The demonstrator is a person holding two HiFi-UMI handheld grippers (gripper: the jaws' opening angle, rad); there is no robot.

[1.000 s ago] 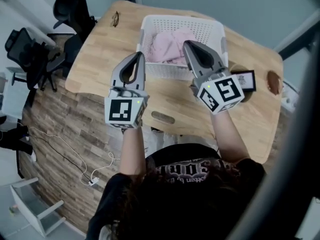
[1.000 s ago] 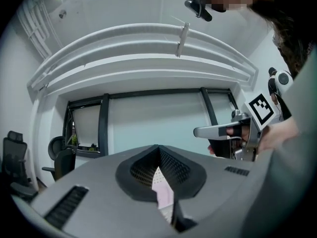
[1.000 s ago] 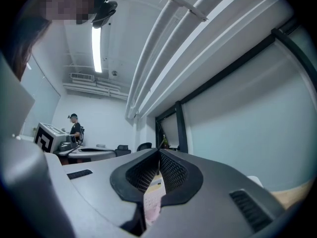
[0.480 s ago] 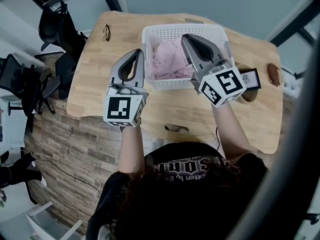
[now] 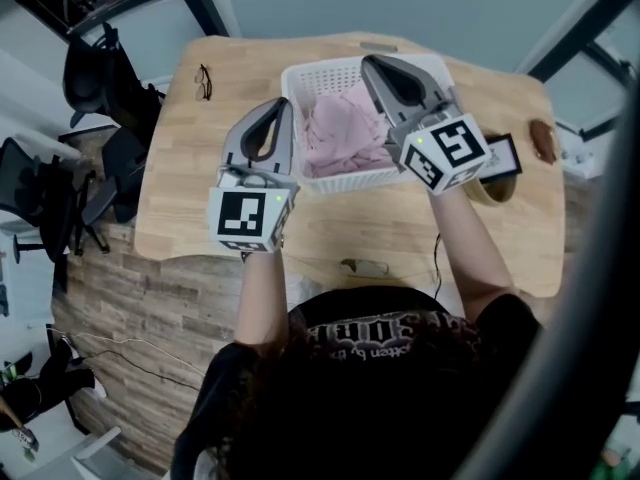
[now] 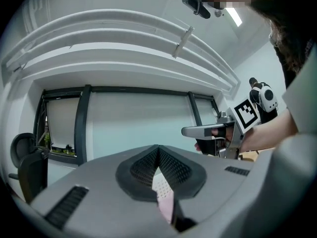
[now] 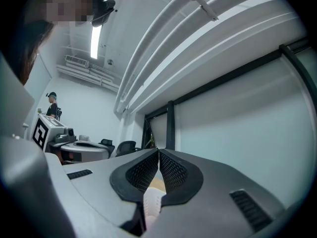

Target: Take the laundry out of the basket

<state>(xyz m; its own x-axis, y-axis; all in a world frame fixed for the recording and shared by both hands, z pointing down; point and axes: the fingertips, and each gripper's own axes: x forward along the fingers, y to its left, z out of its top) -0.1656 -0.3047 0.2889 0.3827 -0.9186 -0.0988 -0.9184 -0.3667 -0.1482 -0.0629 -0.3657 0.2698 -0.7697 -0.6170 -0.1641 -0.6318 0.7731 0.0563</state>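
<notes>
Pink laundry (image 5: 345, 133) lies in a heap inside the white basket (image 5: 345, 180). The basket sits on the wooden table (image 5: 190, 168), below and between the two grippers.

The left gripper (image 5: 281, 109) is held just left of the basket. Its tip is next to the basket's left wall. The right gripper (image 5: 370, 64) is held over the right half of the basket. Its tip is above the far rim. Each gripper points away from the person.

In the left gripper view, the two jaws are pressed together at the tip. Nothing is caught between them. Through the small gap lower down, a bit of the white basket and some pink cloth show underneath. The right gripper can be seen off to its right side.

In the right gripper view, the jaws are also closed tight at the tip and grip nothing. Neither gripper has hold of the laundry, and all of it is in the basket.

A pair of glasses (image 5: 204, 80) lies on the table, well to the left of the left gripper. A dark flat thing with a pale edge (image 5: 500, 156) lies just right of the right gripper's back end.
</notes>
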